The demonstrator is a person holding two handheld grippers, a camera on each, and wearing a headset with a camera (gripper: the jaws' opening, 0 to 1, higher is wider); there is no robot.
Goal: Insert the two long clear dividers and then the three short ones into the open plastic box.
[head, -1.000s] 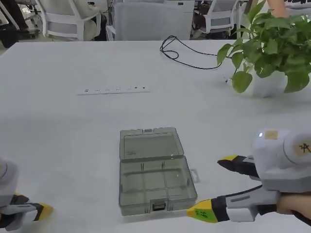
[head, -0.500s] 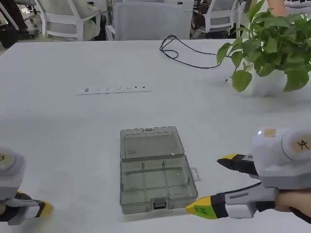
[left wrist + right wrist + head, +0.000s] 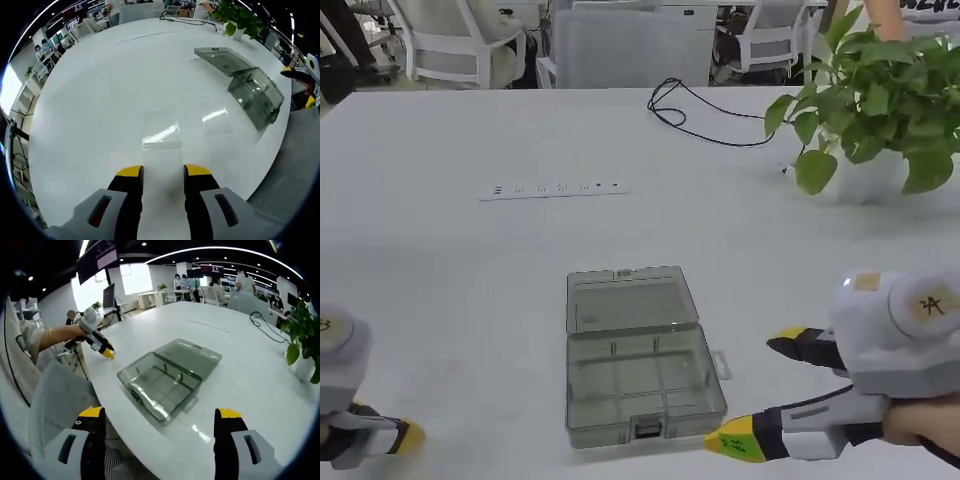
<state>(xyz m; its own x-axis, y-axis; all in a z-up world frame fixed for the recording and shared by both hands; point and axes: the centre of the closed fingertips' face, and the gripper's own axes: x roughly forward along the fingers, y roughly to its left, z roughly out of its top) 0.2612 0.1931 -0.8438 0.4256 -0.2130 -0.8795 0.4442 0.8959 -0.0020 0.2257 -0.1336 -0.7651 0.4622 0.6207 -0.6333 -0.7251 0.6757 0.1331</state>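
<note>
Open box (image 3: 640,375) sits near-centre on the worktop (image 3: 440,280), lid (image 3: 628,300) laid flat on the far side. There are faint lines in the base, and I can't tell if they're slot ribs or seated dividers.

Change over the last second is minimal. The box hasn't moved. The right gripper (image 3: 757,390) has sunk slightly toward the near edge, still just right of the box's near-right corner, jaws wide apart and empty. The left gripper (image 3: 164,172) has edged up at near left, well apart from the box, jaws a little apart, nothing held. So no insertion has started this second.

The left gripper view shows two clear pieces (image 3: 161,131) (image 3: 216,118) flat on the worktop between that gripper and the box. They're probably dividers, and thin and flat, so likely awkward to lift.

Farther out are a power strip (image 3: 553,187) at far left-centre, a black cable (image 3: 705,115) and a potted plant (image 3: 880,100) at far right. All are well clear and nothing blocks the box.
</note>
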